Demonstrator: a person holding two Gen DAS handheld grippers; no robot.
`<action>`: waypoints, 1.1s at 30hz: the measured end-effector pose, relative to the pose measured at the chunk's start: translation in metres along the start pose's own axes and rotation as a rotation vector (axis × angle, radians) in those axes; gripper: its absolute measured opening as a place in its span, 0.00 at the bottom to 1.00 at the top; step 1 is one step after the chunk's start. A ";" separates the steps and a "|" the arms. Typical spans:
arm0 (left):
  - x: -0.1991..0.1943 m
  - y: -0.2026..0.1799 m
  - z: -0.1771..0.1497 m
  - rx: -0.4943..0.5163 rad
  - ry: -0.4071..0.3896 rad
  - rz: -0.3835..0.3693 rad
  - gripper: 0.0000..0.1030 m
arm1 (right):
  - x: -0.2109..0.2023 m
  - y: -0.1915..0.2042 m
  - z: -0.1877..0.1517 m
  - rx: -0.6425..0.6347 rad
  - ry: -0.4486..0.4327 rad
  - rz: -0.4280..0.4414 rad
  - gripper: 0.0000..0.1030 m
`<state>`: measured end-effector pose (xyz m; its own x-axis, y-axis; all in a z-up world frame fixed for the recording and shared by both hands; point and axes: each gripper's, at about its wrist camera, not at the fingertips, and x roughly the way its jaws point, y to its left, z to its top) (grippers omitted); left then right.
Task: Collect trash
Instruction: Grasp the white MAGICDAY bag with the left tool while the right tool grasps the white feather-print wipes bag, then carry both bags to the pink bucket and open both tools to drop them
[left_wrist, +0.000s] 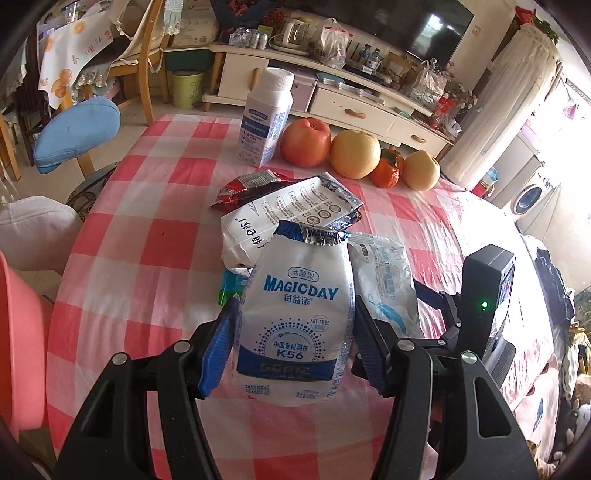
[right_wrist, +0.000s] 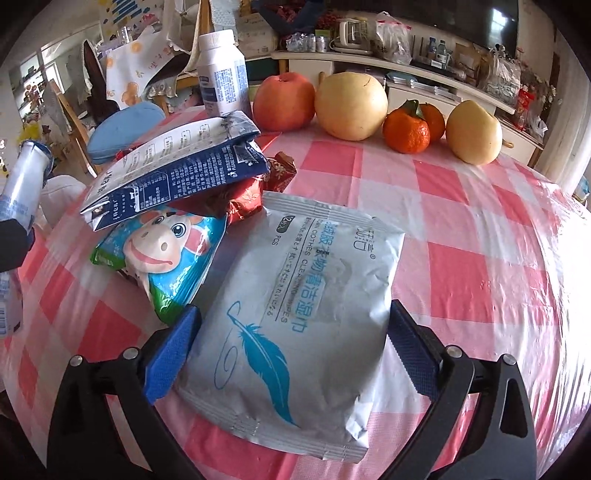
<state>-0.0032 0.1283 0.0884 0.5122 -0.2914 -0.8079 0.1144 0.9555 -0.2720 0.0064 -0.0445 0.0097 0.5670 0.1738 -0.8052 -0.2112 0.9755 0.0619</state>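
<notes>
The MAGICDAY pouch (left_wrist: 295, 314) hid most of the blue-and-green cartoon-cow packet (left_wrist: 232, 286) in the left wrist view, leaving only a sliver at its left side. It also covered the near edge of the flattened milk carton (left_wrist: 284, 214). The carton in turn hid much of the red foil wrapper (left_wrist: 240, 190). In the right wrist view, the left frame edge cut off the pouch (right_wrist: 22, 184), and the small print on the white bottle (right_wrist: 221, 77) was too fine to read.
</notes>
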 end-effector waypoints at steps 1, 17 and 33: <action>0.000 0.000 0.000 -0.001 0.000 0.001 0.59 | 0.000 -0.001 0.000 -0.002 -0.001 0.003 0.95; -0.011 0.020 0.002 -0.043 -0.021 -0.007 0.59 | -0.014 0.002 -0.009 -0.049 -0.031 0.045 0.78; -0.027 0.050 0.000 -0.085 -0.053 -0.017 0.60 | -0.030 -0.008 -0.022 0.017 -0.076 0.069 0.74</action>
<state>-0.0115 0.1840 0.0970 0.5552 -0.3024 -0.7748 0.0520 0.9424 -0.3305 -0.0265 -0.0605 0.0209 0.6102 0.2498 -0.7519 -0.2383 0.9629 0.1265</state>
